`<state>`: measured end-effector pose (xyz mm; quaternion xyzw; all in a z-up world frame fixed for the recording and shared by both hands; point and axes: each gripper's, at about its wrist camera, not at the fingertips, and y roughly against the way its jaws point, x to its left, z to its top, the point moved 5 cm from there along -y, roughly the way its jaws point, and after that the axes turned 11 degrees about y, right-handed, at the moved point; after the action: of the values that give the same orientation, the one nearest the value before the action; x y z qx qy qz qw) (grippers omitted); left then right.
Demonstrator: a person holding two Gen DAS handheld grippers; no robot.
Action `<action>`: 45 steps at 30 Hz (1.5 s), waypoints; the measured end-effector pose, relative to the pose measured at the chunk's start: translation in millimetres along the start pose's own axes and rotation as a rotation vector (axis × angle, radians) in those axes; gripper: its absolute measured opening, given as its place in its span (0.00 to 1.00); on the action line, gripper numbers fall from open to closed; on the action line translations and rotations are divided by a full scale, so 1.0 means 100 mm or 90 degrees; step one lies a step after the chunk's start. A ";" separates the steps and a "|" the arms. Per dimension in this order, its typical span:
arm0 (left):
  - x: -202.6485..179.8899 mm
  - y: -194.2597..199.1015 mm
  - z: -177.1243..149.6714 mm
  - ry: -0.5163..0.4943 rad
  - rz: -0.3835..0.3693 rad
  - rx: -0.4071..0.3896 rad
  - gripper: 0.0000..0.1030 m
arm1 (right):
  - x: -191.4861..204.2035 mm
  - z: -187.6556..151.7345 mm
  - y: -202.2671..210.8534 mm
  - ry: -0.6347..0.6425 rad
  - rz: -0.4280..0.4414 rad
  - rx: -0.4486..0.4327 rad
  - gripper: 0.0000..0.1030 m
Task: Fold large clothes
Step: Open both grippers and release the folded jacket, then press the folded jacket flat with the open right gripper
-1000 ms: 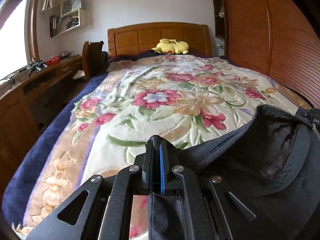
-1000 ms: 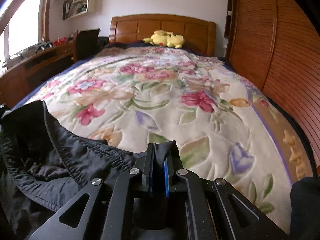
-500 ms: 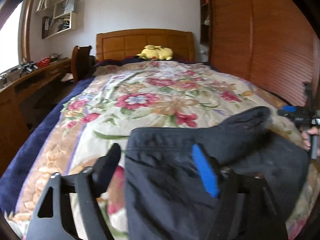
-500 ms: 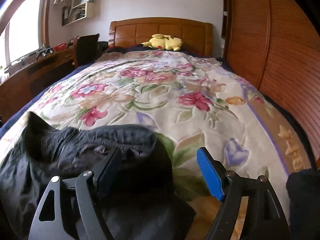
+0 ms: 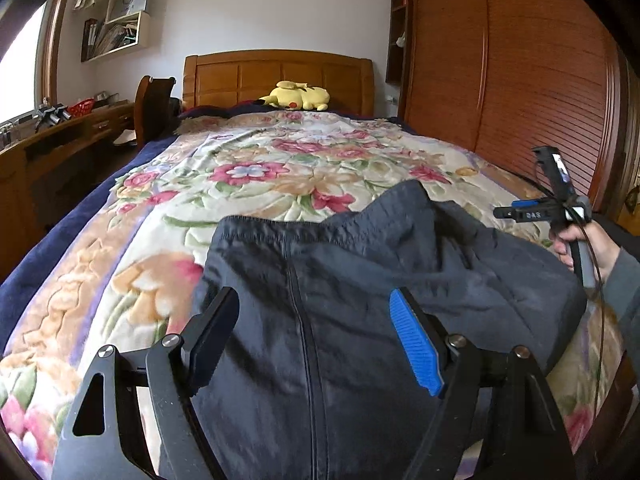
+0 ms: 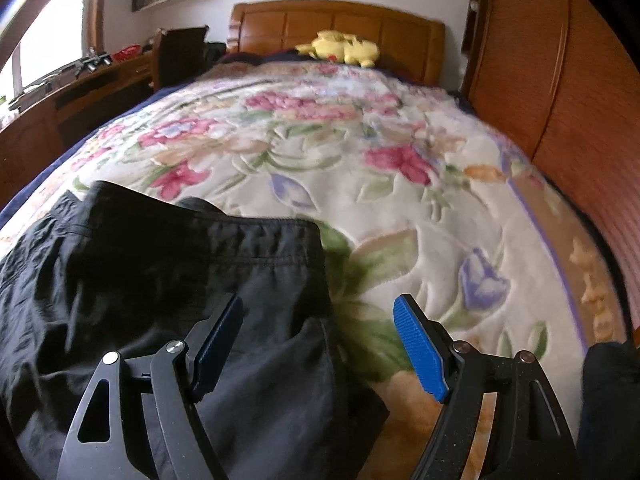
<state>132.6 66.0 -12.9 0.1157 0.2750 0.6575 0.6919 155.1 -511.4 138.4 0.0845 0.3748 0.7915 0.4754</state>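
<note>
Dark navy jacket (image 5: 360,288), thin crinkled shell fabric, zip running down the middle, stitched hem along the far edge; lies rumpled in a low heap on the near end of the floral blanket (image 5: 256,176) covering the bed. Left gripper (image 5: 316,328): jaws spread wide above the cloth, nothing pinched. Right gripper (image 6: 320,340): jaws likewise apart, over the jacket's right edge, grasping nothing. Yellow plush toy (image 5: 298,96) by the wooden headboard (image 5: 276,76).
</note>
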 end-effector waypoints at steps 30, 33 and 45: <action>0.00 -0.27 -0.27 -0.025 0.006 0.034 0.76 | 0.05 0.16 -0.40 0.057 0.023 -0.021 0.09; 0.02 -0.29 -0.29 -0.019 0.008 0.040 0.76 | -0.11 0.14 -0.34 0.037 -0.037 -0.019 0.06; 0.04 -0.30 -0.27 -0.011 -0.004 0.045 0.76 | -0.38 -0.09 -0.14 -0.031 -0.108 0.022 0.02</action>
<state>143.5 60.7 -51.8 0.1451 0.2927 0.6443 0.6915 180.7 -542.7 131.2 0.0802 0.3825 0.7396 0.5479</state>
